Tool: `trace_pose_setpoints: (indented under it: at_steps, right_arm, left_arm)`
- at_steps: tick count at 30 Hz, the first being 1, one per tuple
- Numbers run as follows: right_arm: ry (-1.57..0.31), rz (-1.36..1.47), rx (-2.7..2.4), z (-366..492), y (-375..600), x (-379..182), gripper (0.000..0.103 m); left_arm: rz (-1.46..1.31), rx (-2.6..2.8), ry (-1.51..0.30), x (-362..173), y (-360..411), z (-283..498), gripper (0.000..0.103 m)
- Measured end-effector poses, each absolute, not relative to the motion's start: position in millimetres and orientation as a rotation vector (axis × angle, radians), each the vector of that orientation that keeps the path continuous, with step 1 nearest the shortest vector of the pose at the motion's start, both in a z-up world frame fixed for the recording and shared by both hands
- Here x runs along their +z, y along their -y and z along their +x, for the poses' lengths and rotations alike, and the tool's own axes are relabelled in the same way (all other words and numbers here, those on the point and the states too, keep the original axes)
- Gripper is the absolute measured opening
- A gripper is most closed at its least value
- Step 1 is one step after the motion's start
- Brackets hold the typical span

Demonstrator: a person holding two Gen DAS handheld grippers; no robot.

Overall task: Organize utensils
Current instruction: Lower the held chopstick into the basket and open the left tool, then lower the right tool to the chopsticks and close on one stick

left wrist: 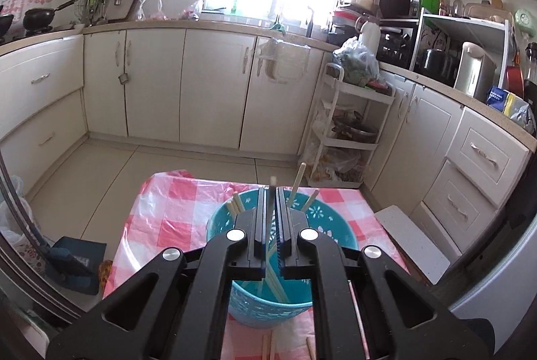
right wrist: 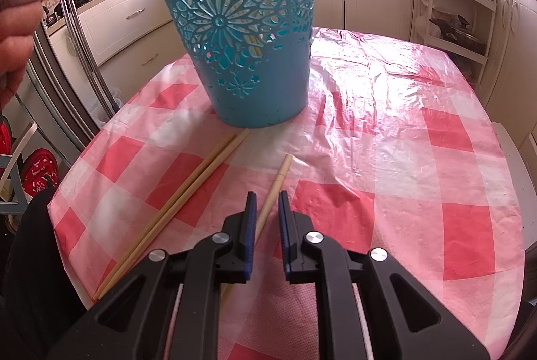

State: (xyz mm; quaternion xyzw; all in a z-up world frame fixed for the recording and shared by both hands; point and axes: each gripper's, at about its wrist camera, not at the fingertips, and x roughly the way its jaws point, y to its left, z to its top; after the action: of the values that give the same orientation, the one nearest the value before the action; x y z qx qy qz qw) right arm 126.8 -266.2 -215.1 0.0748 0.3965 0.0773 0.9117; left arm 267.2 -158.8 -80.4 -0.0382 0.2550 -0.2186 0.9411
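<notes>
A teal plastic basket (right wrist: 248, 37) with cut-out flowers stands on the red-and-white checked tablecloth (right wrist: 386, 138). My left gripper (left wrist: 272, 192) hovers above the basket (left wrist: 332, 225), shut on a wooden chopstick (left wrist: 272, 182) that points down into it. Several chopsticks (left wrist: 297, 182) lean inside the basket. My right gripper (right wrist: 266, 195) is low over the table, its jaws a little apart around a single chopstick (right wrist: 275, 185) lying on the cloth, not clamped. A pair of chopsticks (right wrist: 188, 192) lies to its left.
The table (left wrist: 174, 202) stands in a kitchen with cream cabinets (left wrist: 214, 84) all round. A white shelf cart (left wrist: 349, 125) is behind the table at right. A person's hand (right wrist: 16, 17) shows at the left edge. A blue dustpan (left wrist: 77, 262) sits on the floor.
</notes>
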Motion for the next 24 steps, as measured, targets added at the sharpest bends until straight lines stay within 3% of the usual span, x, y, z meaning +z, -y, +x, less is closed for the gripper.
trace_pose_setpoints:
  at_steps: [2, 7, 10, 24]
  right_arm:
    - [-0.817, 0.16, 0.162, 127, 267, -215, 0.014]
    - [-0.829, 0.204, 0.165, 128, 272, -215, 0.014]
    - [-0.862, 0.238, 0.148, 133, 273, -213, 0.014]
    - [-0.95, -0.003, 0.189, 140, 250, -207, 0.01]
  left_arm:
    - [-0.078, -0.443, -0.538, -87, 155, 264, 0.007]
    - [-0.103, -0.403, -0.555, -100, 130, 249, 0.04]
    - [-0.118, -0.375, -0.571, -111, 112, 239, 0.047]
    - [-0.067, -0.293, -0.732, -191, 79, 210, 0.056]
